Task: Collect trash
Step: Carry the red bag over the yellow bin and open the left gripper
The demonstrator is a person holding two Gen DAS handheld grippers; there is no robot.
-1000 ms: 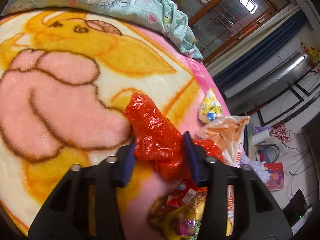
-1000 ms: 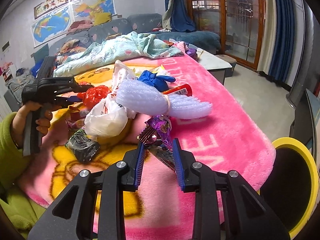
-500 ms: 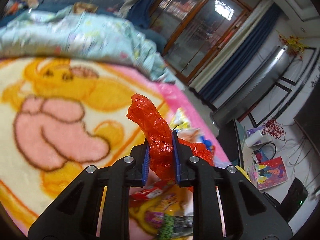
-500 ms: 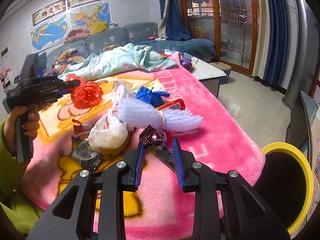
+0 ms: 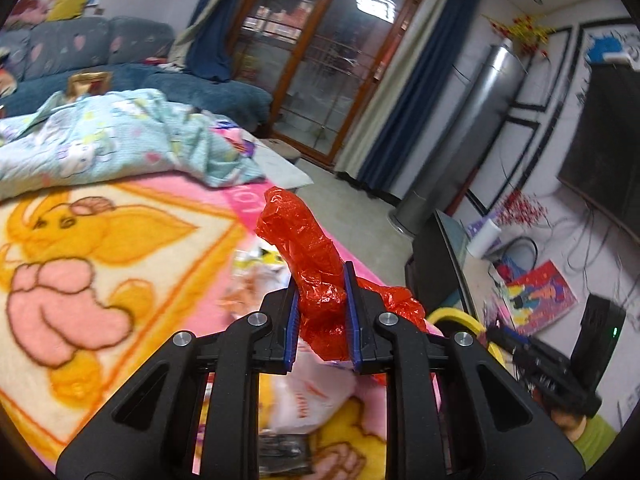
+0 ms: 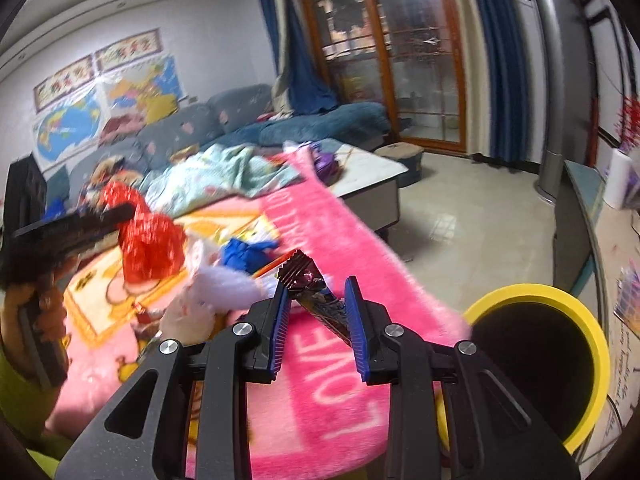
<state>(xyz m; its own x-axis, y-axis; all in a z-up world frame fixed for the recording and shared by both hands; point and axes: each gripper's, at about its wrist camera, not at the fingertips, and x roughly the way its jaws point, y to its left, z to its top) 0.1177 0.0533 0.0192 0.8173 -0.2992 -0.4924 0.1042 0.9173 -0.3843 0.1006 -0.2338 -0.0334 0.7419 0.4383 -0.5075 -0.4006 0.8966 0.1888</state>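
Observation:
My left gripper (image 5: 320,312) is shut on a crumpled red plastic bag (image 5: 308,248), lifted above the pink cartoon blanket (image 5: 92,248). The right wrist view shows the same red bag (image 6: 150,240) hanging from the left gripper (image 6: 124,212) at the left. My right gripper (image 6: 316,312) is shut on a dark purple snack wrapper (image 6: 316,292), held above the blanket (image 6: 340,392). A yellow-rimmed bin (image 6: 536,364) with a black inside stands at the lower right, beside the blanket's edge. In the left wrist view only a bit of the bin's rim (image 5: 456,316) shows.
More trash lies on the blanket: a white plastic bag (image 5: 312,404), a white foam net (image 6: 228,288), a blue glove (image 6: 248,252), a dark wrapper (image 5: 284,456). A light blue quilt (image 5: 116,144) is bunched at the far end. A black cabinet (image 6: 576,236) stands behind the bin.
My left gripper closed on the red bag and lifted it off the blanket, swinging right. My right gripper rose with the purple wrapper and moved toward the yellow bin.

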